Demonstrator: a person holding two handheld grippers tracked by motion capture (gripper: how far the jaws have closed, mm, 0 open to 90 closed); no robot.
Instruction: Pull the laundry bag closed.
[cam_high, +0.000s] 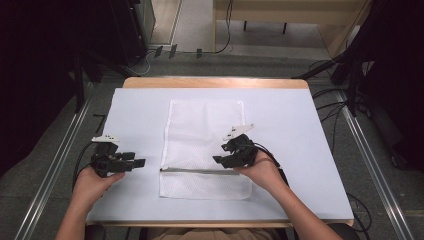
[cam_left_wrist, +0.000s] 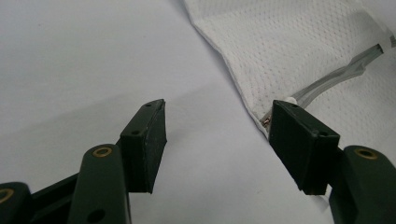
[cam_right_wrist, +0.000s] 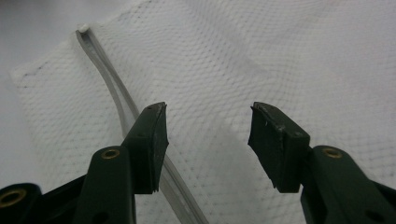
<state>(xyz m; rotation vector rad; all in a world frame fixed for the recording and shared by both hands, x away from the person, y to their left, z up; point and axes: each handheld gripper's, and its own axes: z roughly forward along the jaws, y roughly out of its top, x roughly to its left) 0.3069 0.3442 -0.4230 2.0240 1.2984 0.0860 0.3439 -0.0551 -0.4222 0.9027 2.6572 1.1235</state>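
We're working at a wooden table (cam_high: 215, 82) covered by a pale sheet (cam_high: 135, 110), grey floor all around. Metal rails (cam_high: 55, 160) are running along the floor on both sides, black stands and cables are sitting at the left and right edges, and a light wooden bench (cam_high: 285, 12) is standing at the far side.

White mesh bag (cam_high: 205, 130) is lying flat mid-table, long side running near to far. Its zipper (cam_high: 200, 170) is crossing the near part left to right.

Left gripper (cam_high: 141, 162) is sitting just left of the bag's near-left edge, pointing right at the zipper's left end. Its jaws are standing wide apart with nothing between them. In the left gripper view, the zipper end (cam_left_wrist: 280, 103) is showing right at the tip of the right-hand jaw; can't tell if they're touching.

Right gripper (cam_high: 216, 160) is hovering over the bag's near-right part, just above the zipper line, pointing left. Its jaws are parted too, not clamping anything. In the right gripper view, mesh (cam_right_wrist: 210, 121) is lying between the jaws and the zipper strip (cam_right_wrist: 116, 100) is passing under the left-hand jaw.
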